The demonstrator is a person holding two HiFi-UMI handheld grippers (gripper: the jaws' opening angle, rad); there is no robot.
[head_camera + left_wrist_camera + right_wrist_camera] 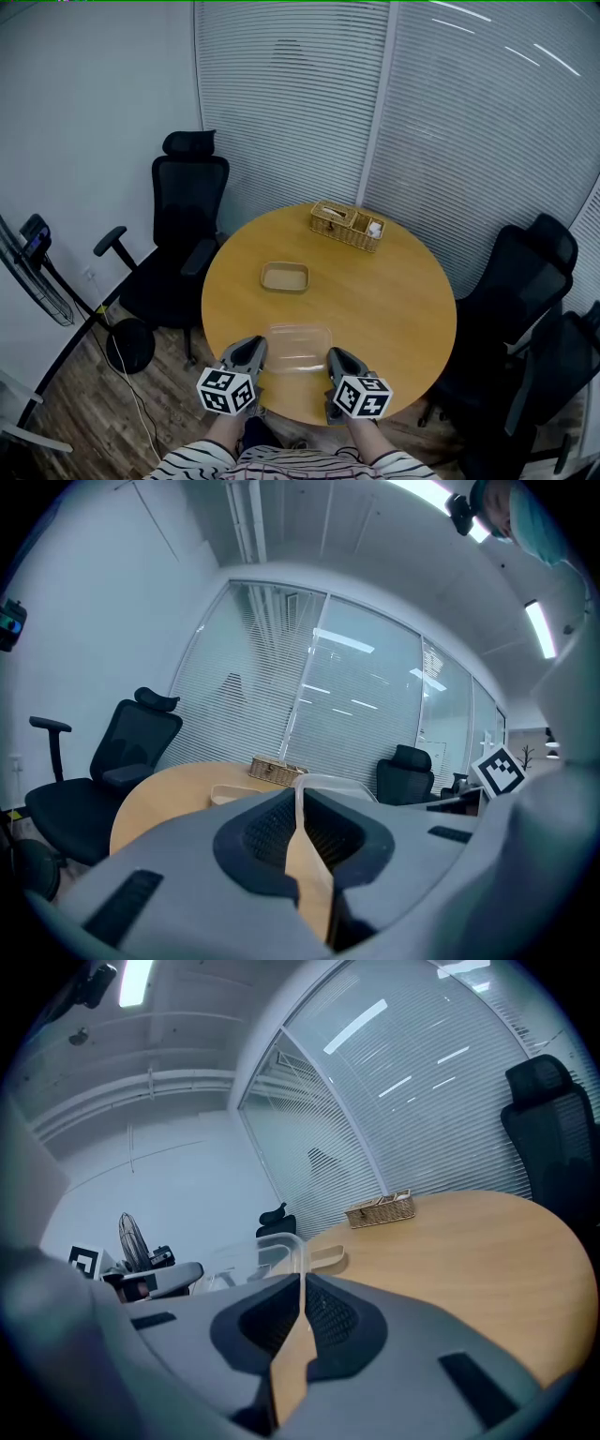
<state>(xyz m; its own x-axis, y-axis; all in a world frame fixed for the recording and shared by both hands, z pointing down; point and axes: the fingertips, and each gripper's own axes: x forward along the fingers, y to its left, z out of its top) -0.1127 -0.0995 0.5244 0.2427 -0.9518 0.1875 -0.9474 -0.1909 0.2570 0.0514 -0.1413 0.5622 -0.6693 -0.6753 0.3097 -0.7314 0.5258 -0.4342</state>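
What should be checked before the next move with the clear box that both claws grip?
1. Left claw shut on the box at its left wall: ok.
2. Right claw shut on its right wall: ok.
3. Box has nothing in it: ok, nothing seen inside.
4. Box lifted off the table or resting on it: cannot tell.
5. Tray and basket stand apart from the box, farther along the table: ok.
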